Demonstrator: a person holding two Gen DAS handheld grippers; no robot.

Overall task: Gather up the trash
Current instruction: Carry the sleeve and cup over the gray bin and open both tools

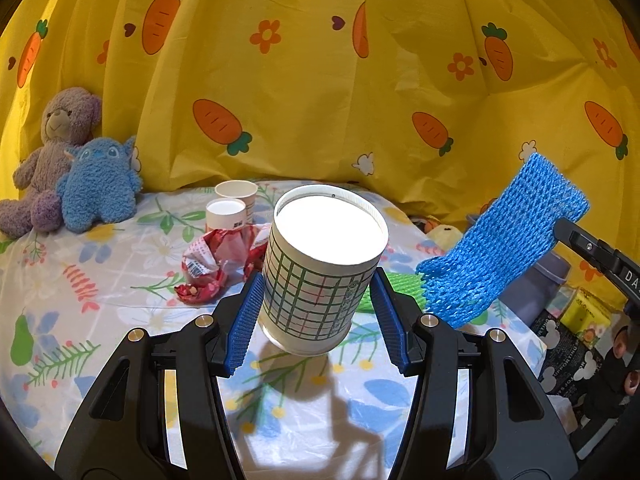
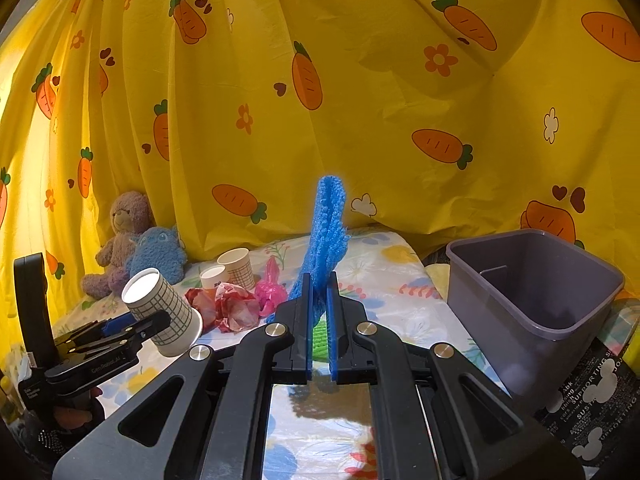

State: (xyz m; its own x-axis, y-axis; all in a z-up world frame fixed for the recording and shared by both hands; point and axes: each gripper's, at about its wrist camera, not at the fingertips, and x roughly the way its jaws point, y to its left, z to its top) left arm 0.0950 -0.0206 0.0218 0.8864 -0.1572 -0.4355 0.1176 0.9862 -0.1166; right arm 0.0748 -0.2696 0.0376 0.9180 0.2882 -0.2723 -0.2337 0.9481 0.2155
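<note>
Right wrist view: the big purple bin sits on my right, beside the flowery table. My right gripper is squeezed tight on the blue foam net, holding it up above the table. My left gripper hugs the checked paper cup, tipped in the air. Red wrappers lie behind it.
</note>
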